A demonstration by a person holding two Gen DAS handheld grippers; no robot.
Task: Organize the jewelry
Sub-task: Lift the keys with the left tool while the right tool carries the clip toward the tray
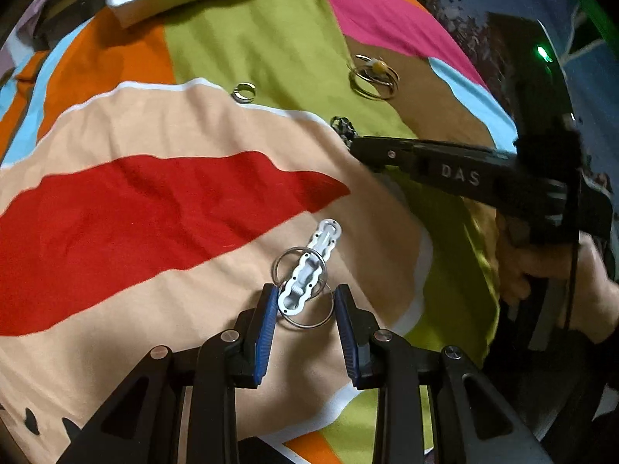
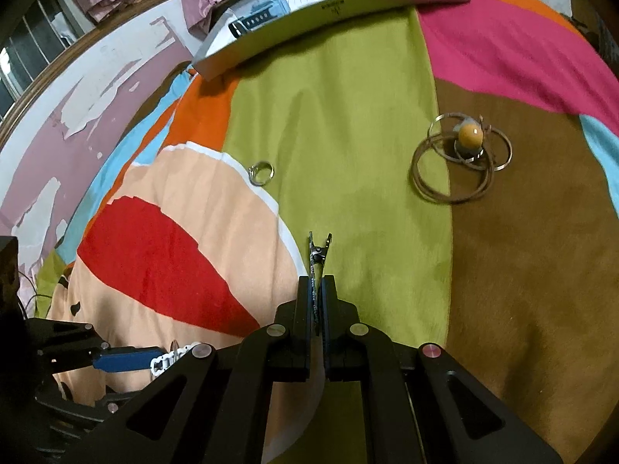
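Note:
A white wavy clasp piece (image 1: 307, 270) threaded with silver hoops lies on the colourful bedspread. My left gripper (image 1: 305, 303) stands open around its near end, with its blue pads on either side. In the right wrist view the same white piece (image 2: 164, 361) shows beside the left gripper's blue fingertip (image 2: 123, 359). My right gripper (image 2: 317, 294) is shut on a dark chain with a clip (image 2: 318, 251) at its tip; the chain (image 1: 344, 129) also pokes out past the right gripper in the left wrist view. A small silver ring (image 2: 262, 173) and thin bangles with an orange bead (image 2: 462, 158) lie farther off.
A flat grey tray (image 2: 332, 9) holding a watch and small items sits at the far edge of the bedspread (image 2: 348, 123). A pink peeling wall (image 2: 58, 147) runs along the left. A hand (image 1: 557, 282) holds the right gripper's handle.

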